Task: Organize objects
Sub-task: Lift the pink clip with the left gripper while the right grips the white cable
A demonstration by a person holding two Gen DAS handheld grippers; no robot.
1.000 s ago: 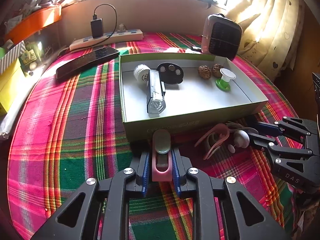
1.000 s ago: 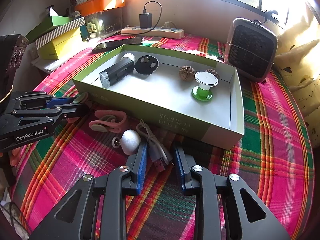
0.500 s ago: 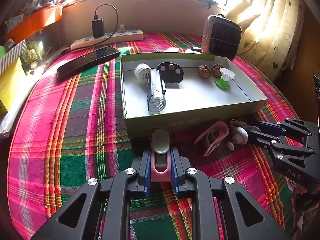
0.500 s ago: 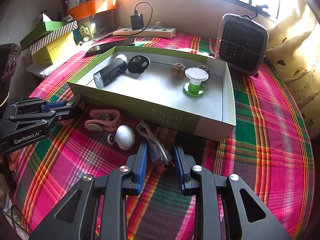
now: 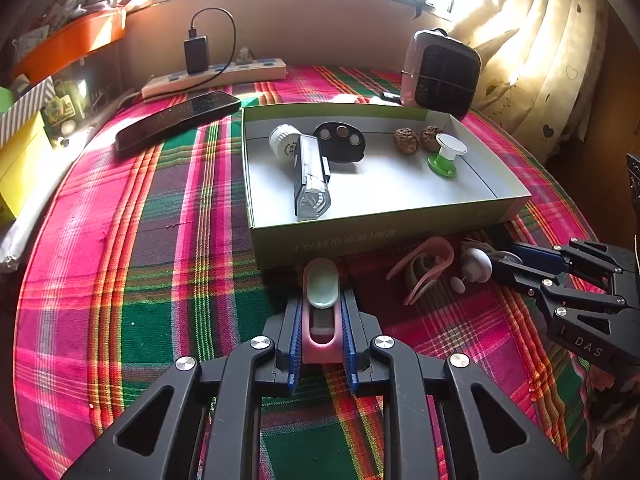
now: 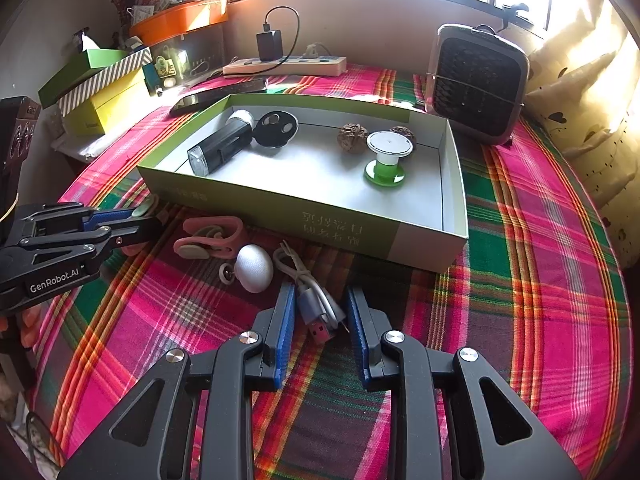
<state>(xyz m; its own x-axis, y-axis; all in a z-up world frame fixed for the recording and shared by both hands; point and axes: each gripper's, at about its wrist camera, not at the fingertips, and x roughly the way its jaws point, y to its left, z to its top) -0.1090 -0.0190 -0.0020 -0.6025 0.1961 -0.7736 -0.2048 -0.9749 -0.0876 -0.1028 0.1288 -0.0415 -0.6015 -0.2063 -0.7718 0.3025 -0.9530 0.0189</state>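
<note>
Left hand-held gripper (image 5: 320, 312) pinches a pink clip (image 5: 321, 300) just short of the box (image 5: 360, 236); right hand-held gripper (image 6: 320, 312) gapes around a cable (image 6: 316, 308), not touching.

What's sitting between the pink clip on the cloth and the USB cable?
In the right wrist view, a white egg-shaped object lies between the pink clip and the USB cable, with a small round cap beside it.

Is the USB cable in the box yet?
Out. The cable lies on the cloth before the box, between the open right gripper's fingers.
</note>
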